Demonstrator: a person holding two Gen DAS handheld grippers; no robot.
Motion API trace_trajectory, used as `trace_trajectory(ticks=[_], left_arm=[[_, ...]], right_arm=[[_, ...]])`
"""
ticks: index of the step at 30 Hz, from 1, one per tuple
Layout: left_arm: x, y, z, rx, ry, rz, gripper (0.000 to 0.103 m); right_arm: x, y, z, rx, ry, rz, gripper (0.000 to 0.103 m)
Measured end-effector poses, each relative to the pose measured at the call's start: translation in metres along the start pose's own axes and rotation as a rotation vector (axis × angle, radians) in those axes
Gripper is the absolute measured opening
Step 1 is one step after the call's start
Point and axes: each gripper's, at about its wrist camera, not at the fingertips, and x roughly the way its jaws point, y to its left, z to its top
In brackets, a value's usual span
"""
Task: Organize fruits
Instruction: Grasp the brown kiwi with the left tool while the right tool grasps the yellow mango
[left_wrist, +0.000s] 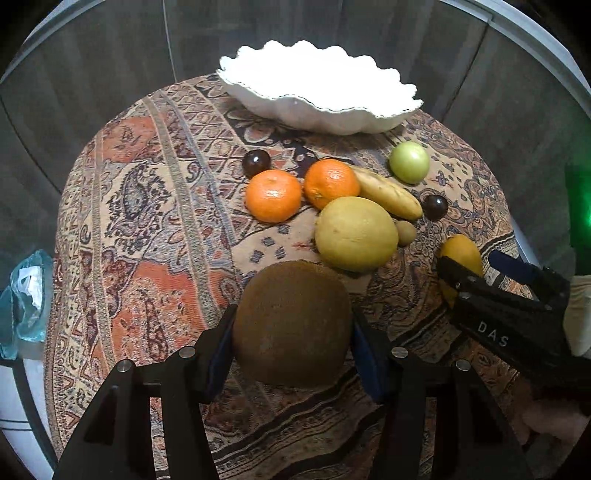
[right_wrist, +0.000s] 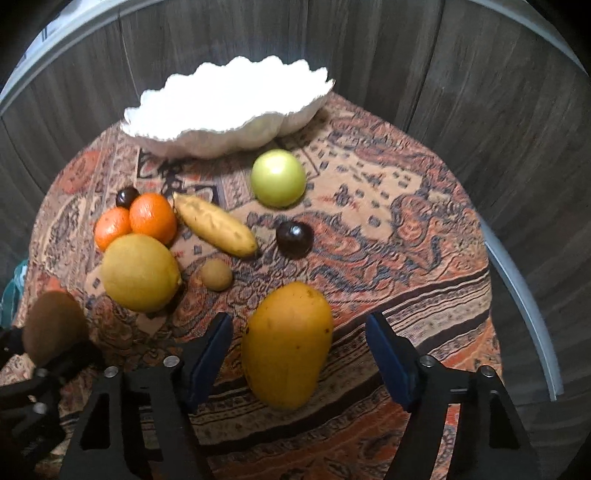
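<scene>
Mango (right_wrist: 286, 345) lies on the cloth-covered worktop (right_wrist: 406, 221) btwn the spread pads of the right gripper (right_wrist: 299, 354), not yet pinched; prob. heavy-ish, smooth, bruisable, so take it across the fat middle w/ light squeeze. Left gripper (left_wrist: 291, 328) is pinching the kiwi (left_wrist: 291, 323), fuzzy, firm w/ some give; white bowl (left_wrist: 314, 92) at the far edge looks empty.

A round table under a patterned cloth (left_wrist: 147, 229) carries everything. At its far edge sits a white scalloped bowl (left_wrist: 321, 114). Nearer lie two oranges (left_wrist: 273, 195) (left_wrist: 330, 182) side by side, a banana (left_wrist: 388, 194) touching the right one, a green apple (left_wrist: 409, 162) apart near the bowl, two dark plums (left_wrist: 256, 162) (left_wrist: 435, 207), a lemon (left_wrist: 355, 234) with a small brown fruit (left_wrist: 405, 232), perhaps a longan, just beside it, and a mango (right_wrist: 286, 345) near the front edge.
</scene>
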Motion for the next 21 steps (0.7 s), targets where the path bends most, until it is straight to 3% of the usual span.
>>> trace_trajectory(ticks=[6,21], left_arm=[[-0.004,0.002,-0.001,-0.007,-0.008,-0.003,0.056],[-0.022,0.002,0.001,-0.011,-0.047,0.005,0.056]], right_arm=[[0.009,0.004,-0.004,-0.004,0.019,0.012,0.056],[-0.005,0.004,-0.005,-0.016,-0.011,0.046,0.054]])
